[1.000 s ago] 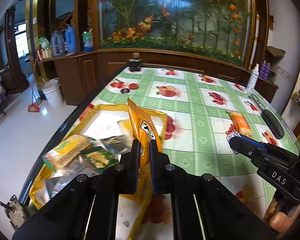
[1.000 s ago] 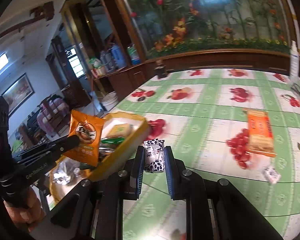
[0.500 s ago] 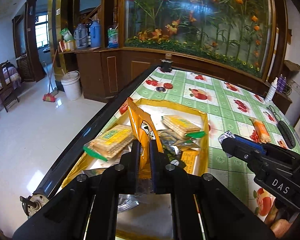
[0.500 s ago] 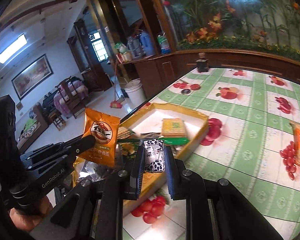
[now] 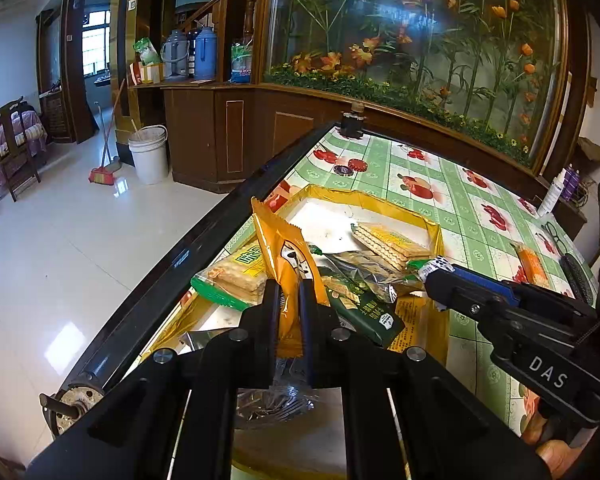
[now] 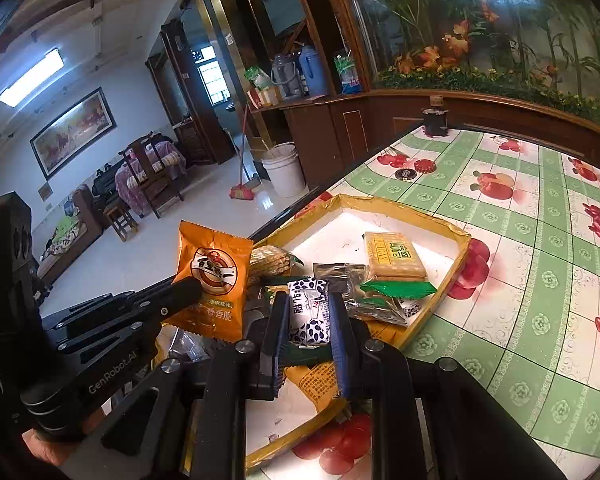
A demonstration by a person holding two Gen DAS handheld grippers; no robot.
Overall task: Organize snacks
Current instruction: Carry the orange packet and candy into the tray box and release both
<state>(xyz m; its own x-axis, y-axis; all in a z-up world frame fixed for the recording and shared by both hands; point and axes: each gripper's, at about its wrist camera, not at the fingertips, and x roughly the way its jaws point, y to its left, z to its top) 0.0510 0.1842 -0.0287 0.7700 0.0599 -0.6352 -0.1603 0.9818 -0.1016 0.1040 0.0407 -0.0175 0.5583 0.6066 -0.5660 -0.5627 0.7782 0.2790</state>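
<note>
Above the yellow tray (image 6: 456, 240), an orange snack packet (image 5: 284, 264) is clamped upright by the left gripper (image 5: 290, 300). A small white-and-blue candy packet (image 6: 309, 312) is pinched by the right gripper (image 6: 309, 320) over the same tray. Cracker packs (image 6: 394, 256) and foil wrappers are piled inside the tray on the green checked tablecloth (image 6: 520, 340).

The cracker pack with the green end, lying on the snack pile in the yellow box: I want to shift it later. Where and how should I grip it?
Take the cracker pack across its long flat sides, coming from above: it lies flat and uppermost, clear of the box wall.
</note>
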